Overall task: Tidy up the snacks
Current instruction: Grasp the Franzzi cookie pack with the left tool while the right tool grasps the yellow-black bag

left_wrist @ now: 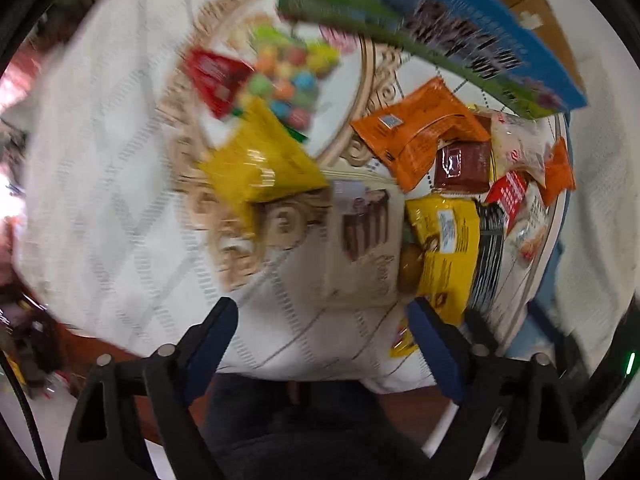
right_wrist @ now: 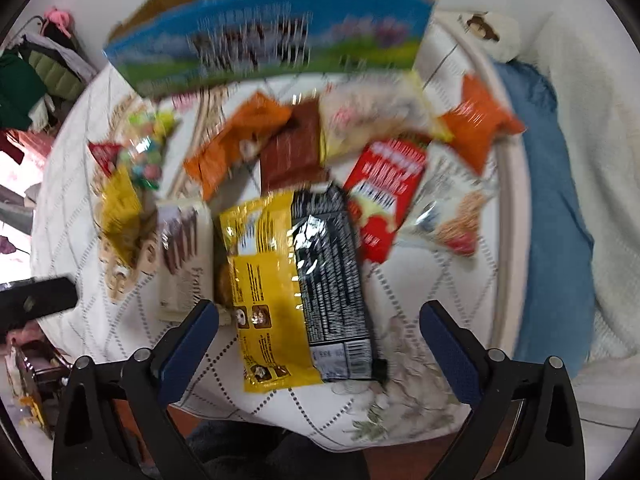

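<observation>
Both grippers point steeply down over a table with a white quilted cloth (right_wrist: 432, 280), and both pictures are smeared with motion blur. The landmark here is the big yellow-and-black snack bag (right_wrist: 296, 280), lying flat near the table's front edge.

Far left of that bag, a round woven mat (left_wrist: 224, 216) carries a small yellow packet (left_wrist: 256, 164), a red packet (left_wrist: 212, 76) and a clear bag of coloured candies (left_wrist: 288, 80). Just left of the yellow-and-black bag, touching it, lies a cream wafer box (right_wrist: 184, 248). Behind the bag, running left to right, are an orange packet (right_wrist: 232, 144), a brown packet (right_wrist: 292, 148), a pale packet (right_wrist: 372, 120), a red packet with white print (right_wrist: 384, 192), a clear cereal packet (right_wrist: 452, 216) and another orange packet (right_wrist: 480, 124). Behind them all stands an open blue-and-green carton (right_wrist: 272, 40).

The left gripper (left_wrist: 324, 328) hangs over the cloth in front of the wafer box, jaws released with nothing between them. The right gripper (right_wrist: 320, 332) straddles the near end of the yellow-and-black bag, its blue pads (right_wrist: 188, 344) clear of the wrapper on both sides.

Only the right wrist view shows a blue cloth (right_wrist: 552, 200) right of the table, hanging clothes far left, and a dark tool end (right_wrist: 36, 304) at the left edge. Only the left wrist view gives the mat's whole rim.
</observation>
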`<state>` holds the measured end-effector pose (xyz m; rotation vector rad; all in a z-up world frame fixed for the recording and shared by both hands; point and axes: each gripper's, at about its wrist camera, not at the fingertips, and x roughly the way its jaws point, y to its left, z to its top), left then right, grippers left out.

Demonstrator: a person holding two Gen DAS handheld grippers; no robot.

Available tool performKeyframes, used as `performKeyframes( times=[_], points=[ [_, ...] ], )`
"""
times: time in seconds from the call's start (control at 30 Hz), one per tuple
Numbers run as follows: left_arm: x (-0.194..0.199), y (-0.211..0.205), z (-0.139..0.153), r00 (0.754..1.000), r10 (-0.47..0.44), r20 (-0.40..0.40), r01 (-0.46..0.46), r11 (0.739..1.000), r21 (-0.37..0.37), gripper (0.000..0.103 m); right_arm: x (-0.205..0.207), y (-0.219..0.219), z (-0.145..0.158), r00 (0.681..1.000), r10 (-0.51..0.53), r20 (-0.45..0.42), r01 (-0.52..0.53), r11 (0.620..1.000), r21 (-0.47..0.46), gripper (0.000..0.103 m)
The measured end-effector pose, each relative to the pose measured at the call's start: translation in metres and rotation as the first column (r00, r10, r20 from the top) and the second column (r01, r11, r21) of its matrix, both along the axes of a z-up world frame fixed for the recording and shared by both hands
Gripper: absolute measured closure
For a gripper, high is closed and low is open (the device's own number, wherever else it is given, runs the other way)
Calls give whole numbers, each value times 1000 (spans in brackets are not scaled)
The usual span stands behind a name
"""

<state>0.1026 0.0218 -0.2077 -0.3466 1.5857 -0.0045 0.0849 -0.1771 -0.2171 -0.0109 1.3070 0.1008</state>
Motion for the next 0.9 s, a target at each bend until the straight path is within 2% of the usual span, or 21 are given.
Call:
performKeyframes(
  times=[0.13, 0.23, 0.27, 0.3, 0.33, 0.37, 0.5, 0.57, 0.73, 0.8, 0.9],
  points=[
    [21, -19, -40, 998, -7, -66, 4, 998, -59, 18, -4, -1, -19, 1000, -4, -20, 4, 1000, -2, 2],
    [31, -38, -65, 994, -48, -95, 44, 998, -49, 21, -5, -4, -28, 999, -12, -46, 12, 1000, -2, 2],
    [33, -41, -70, 994, -57, -94, 53, 998, -41, 33, -5, -6, -31, 999, -18, -50, 18, 1000, -2, 2],
    [34, -42, -75, 994, -67, -90, 64, 997, -38, 37, -6, -7, -32, 999, -20, -49, 20, 1000, 0, 2],
    [34, -41, -75, 995, -64, -81, 61, 997, -38, 45, -6, -7, -33, 999, -21, -48, 21, 1000, -1, 2],
    [34, -39, -74, 996, -63, -68, 62, 998, -21, 47, -5, -8, -33, 999, -23, -48, 23, 1000, -5, 2],
    [20, -24, -64, 994, -105, -29, 107, 992, 72, 47, -2, -7, -37, 998, -19, -63, 20, 1000, 10, 2],
    [11, -16, -65, 993, -112, -31, 115, 989, 93, 47, 2, 0, -40, 998, 4, -67, -3, 1000, 18, 2],
    [-1, -3, -74, 995, -86, -50, 90, 993, 81, 46, 13, 25, -61, 992, 72, -107, -75, 997, -25, 2],
    [2, -5, -77, 995, -91, -46, 95, 991, 90, 46, 17, 31, -73, 989, 76, -124, -86, 993, -78, 3],
    [3, -10, -85, 993, -108, -42, 111, 989, 102, 46, 18, 20, -73, 992, -12, -127, 6, 999, -48, 15]
  ],
)
